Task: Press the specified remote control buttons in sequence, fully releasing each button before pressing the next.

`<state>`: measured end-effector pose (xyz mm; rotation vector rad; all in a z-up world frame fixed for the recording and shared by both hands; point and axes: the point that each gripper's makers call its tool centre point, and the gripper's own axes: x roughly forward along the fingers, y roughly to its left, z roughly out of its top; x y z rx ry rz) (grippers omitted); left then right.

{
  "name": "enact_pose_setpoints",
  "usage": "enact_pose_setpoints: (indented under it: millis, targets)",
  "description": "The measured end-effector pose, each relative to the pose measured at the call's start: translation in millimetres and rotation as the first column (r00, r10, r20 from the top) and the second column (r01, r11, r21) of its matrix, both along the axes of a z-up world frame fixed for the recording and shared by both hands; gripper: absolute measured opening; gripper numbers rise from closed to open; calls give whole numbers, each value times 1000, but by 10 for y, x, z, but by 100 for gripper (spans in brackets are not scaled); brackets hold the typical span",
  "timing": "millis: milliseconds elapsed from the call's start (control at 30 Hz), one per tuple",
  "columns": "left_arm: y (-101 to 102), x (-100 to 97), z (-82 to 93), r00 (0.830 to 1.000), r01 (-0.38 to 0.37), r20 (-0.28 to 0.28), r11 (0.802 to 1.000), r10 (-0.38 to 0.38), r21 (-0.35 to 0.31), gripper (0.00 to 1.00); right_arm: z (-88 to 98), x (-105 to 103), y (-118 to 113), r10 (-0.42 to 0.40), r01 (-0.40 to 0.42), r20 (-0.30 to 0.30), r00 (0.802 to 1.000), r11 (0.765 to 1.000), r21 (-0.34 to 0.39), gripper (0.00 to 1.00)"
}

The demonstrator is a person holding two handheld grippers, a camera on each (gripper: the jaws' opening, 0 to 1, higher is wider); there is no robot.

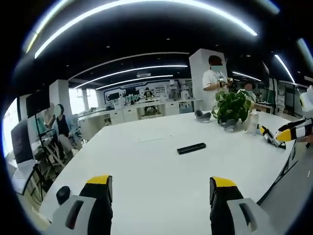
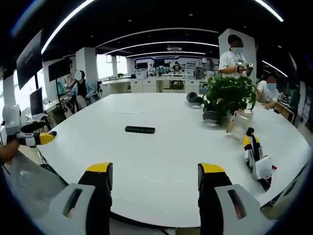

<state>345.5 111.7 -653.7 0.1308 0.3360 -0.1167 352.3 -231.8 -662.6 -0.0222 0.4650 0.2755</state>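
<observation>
On white table: black remote control, untouched, both grippers apart.

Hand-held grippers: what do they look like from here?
Both match: the left hand-held gripper and the right hand-held gripper each have two black jaws capped with yellow tips, rising from light grey housings with dark oval slots. No cables or sleeves are visible.

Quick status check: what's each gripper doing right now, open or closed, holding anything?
Left gripper: open, jaws wide apart, holding nothing, short of the remote control.
Right gripper: open, jaws wide apart, holding nothing.
</observation>
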Motion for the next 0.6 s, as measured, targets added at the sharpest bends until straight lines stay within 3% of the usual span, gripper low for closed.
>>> enact_pose_setpoints:
  millis: [267,333,600]
  targets:
    - [-70,33,50,999,35,2,999,-35,3,84,11,-5,15,9,-9,4,1000,1000,15,73]
    - [-72,73,52,999,45,-12,998,-44,39,84,7,-2,9,6,-6,2,1000,1000,14,73]
    - [-248,339,107,989,147,-39,986,-144,76,79,-18,1,10,6,-6,-12,1000,1000,14,72]
